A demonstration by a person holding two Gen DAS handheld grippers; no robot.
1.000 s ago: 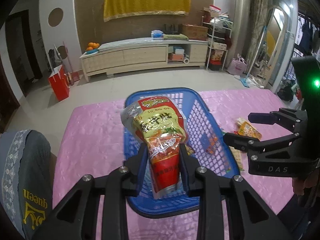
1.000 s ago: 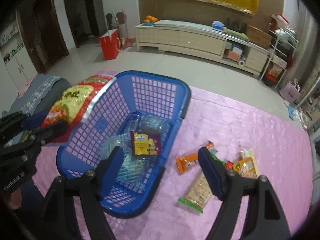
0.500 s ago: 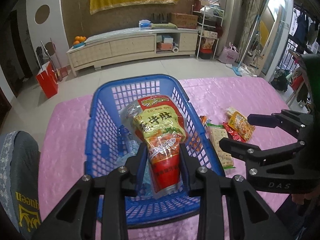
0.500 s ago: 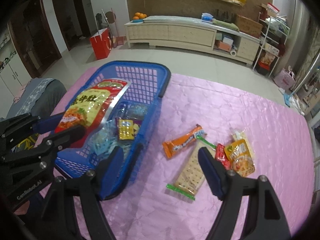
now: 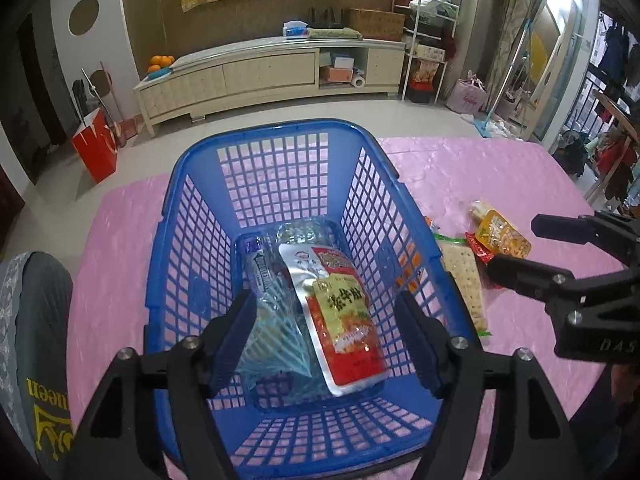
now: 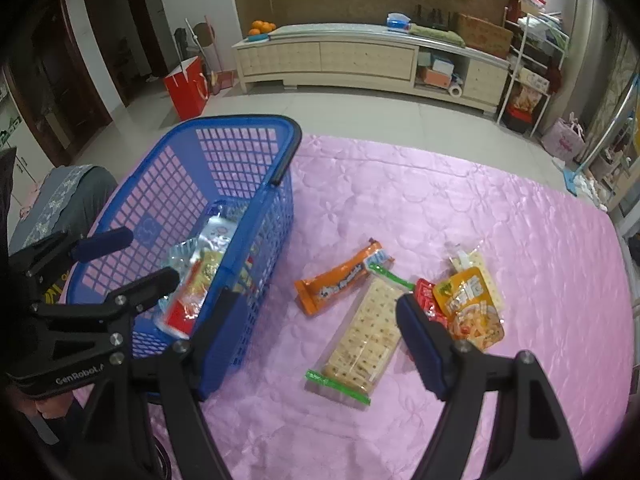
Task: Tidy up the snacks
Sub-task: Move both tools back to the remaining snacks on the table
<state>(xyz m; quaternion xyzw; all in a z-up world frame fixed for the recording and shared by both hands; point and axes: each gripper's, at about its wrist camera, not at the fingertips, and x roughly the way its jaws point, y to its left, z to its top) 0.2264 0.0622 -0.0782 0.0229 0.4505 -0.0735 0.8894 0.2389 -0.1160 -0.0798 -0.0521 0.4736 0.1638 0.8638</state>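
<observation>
- Cracker pack (image 6: 362, 344) lay flat on the pink tablecloth (image 6: 460, 208), right between the right gripper (image 6: 320, 338) fingers, which were spread wide w/ nothing in them.
- Prob light but brittle inside, slick clear wrap. I'd pinch across the narrow width, gently.
- Long clear sleeve, pale square crackers, green ends.
- Orange bar (image 6: 340, 282) and yellow-orange pouch (image 6: 472, 312) just beside it.
- Blue basket (image 5: 276, 136) already had the red-yellow snack bag (image 5: 344, 316); left gripper (image 5: 326, 338) hung above it, spread, empty.

"DAS" on right hand-held gripper (image 5: 516, 248); "GenRobot" on left hand-held gripper (image 6: 132, 260).
</observation>
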